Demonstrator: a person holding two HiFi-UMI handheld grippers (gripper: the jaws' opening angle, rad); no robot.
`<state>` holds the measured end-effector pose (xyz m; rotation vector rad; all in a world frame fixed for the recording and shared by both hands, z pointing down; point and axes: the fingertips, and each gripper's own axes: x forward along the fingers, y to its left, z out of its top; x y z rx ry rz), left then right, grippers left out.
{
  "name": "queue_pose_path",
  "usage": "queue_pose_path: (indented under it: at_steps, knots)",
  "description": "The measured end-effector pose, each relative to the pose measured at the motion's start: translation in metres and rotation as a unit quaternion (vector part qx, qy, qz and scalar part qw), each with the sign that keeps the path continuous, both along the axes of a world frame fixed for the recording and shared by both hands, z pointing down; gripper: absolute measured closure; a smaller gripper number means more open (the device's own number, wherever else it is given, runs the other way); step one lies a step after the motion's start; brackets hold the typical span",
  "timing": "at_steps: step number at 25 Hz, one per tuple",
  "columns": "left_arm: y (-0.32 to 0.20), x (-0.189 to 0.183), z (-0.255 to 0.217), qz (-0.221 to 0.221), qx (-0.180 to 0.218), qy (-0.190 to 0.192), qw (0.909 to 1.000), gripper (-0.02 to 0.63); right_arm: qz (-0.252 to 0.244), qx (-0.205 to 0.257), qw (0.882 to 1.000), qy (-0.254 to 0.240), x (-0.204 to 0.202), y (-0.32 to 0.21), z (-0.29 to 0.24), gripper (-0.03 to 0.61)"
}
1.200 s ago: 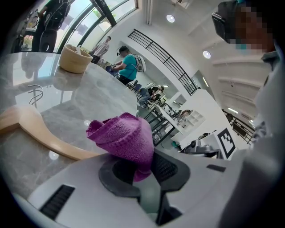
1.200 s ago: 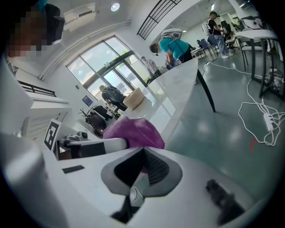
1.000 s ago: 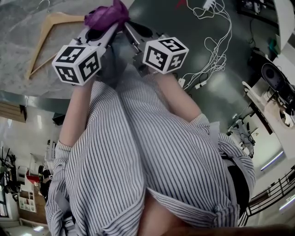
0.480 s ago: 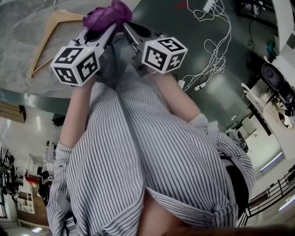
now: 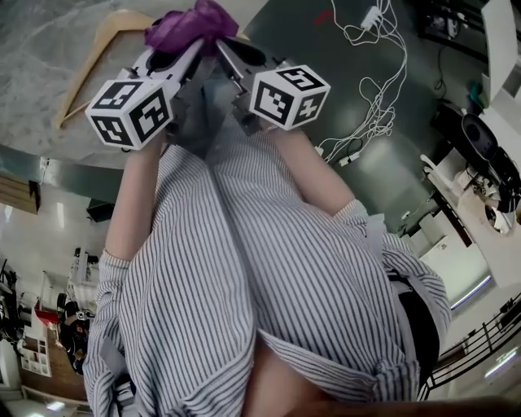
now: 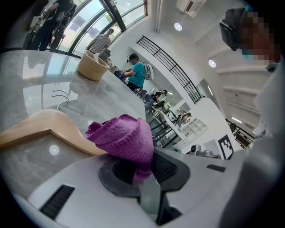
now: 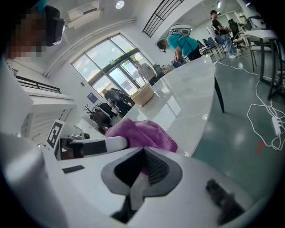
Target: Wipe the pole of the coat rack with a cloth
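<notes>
head view shows both grippers raised side by side over the marble table [image 5: 32,73], sharing one purple cloth [image 5: 189,24]. the left gripper [image 6: 143,171] has its jaws pressed together on a bunched fold. the right gripper [image 7: 141,168] looks closed too, with a purple sliver caught at its tips. wiping seems not yet begun, and the likely next move is carrying the cloth to the pole. no coat rack or pole appears in any view; only a wooden hanger [image 5: 85,65] lies on the table.
</notes>
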<state>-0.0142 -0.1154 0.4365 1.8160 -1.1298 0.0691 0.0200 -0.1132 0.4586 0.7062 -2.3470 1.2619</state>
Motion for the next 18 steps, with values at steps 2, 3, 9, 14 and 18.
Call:
queue_pose_path:
  at_steps: [2,3,9,14,18]
  knots:
    - [0.0,-0.007,0.001,-0.006,0.001,0.0,1.0,0.534,-0.004,-0.001,1.0,0.001,-0.005,0.002,0.002,0.565]
    - [0.0,-0.01,0.001,-0.009,0.002,0.0,1.0,0.534,-0.006,-0.002,1.0,0.002,-0.008,0.002,0.003,0.565]
    - [-0.003,-0.027,0.0,-0.025,0.006,0.001,0.9997,0.534,-0.018,-0.003,1.0,0.0,-0.024,0.0,0.004,0.565]
    - [0.0,-0.047,-0.001,-0.039,0.009,0.0,0.9992,0.534,-0.028,0.0,1.0,-0.004,-0.044,0.001,0.002,0.565]
    - [0.003,-0.062,-0.001,-0.052,0.011,0.0,0.9986,0.534,-0.038,0.003,0.999,-0.004,-0.059,0.002,0.002,0.565]
